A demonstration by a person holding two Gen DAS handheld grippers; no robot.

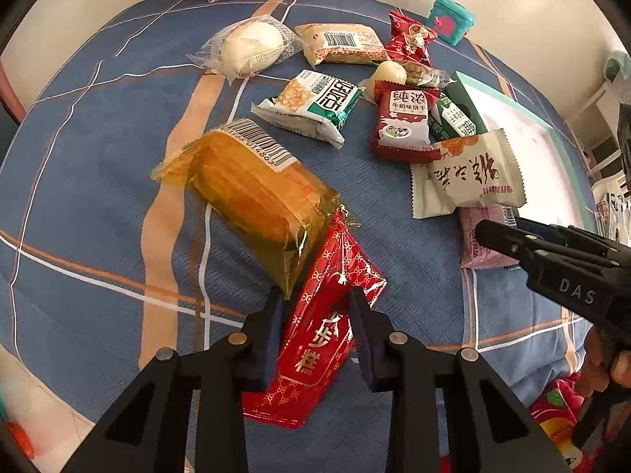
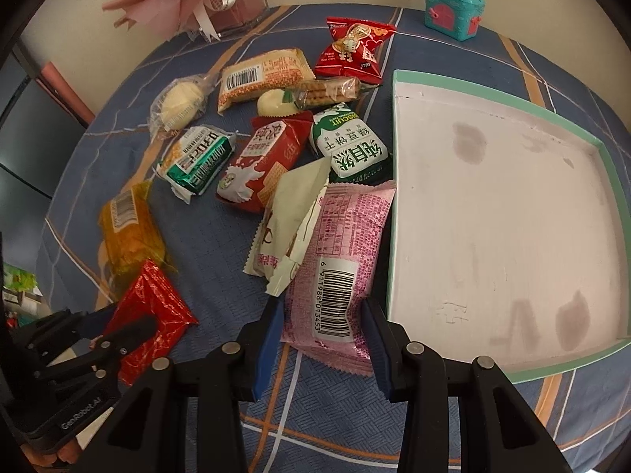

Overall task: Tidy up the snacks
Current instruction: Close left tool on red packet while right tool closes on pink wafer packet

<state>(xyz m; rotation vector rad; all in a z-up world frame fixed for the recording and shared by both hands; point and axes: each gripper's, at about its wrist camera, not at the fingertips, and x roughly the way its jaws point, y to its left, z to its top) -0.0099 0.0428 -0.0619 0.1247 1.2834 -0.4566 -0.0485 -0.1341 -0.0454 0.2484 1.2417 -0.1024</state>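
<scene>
My left gripper (image 1: 315, 295) has its fingers on either side of a red patterned snack packet (image 1: 315, 351) lying on the blue cloth; it also shows in the right wrist view (image 2: 148, 311). My right gripper (image 2: 323, 307) straddles a pink barcode packet (image 2: 339, 272), with both pads at its edges. An orange cake packet (image 1: 252, 193) lies against the red one. The empty white tray with a green rim (image 2: 394, 197) sits right of the pink packet. A cream packet (image 2: 292, 213) overlaps the pink one.
Several more snacks lie in a pile across the middle of the table: a green-white biscuit pack (image 2: 351, 146), a red milk-biscuit pack (image 2: 260, 161), a white bun (image 1: 248, 45). A teal toy chest (image 2: 453, 8) and a flower vase (image 2: 221, 0) stand at the far edge.
</scene>
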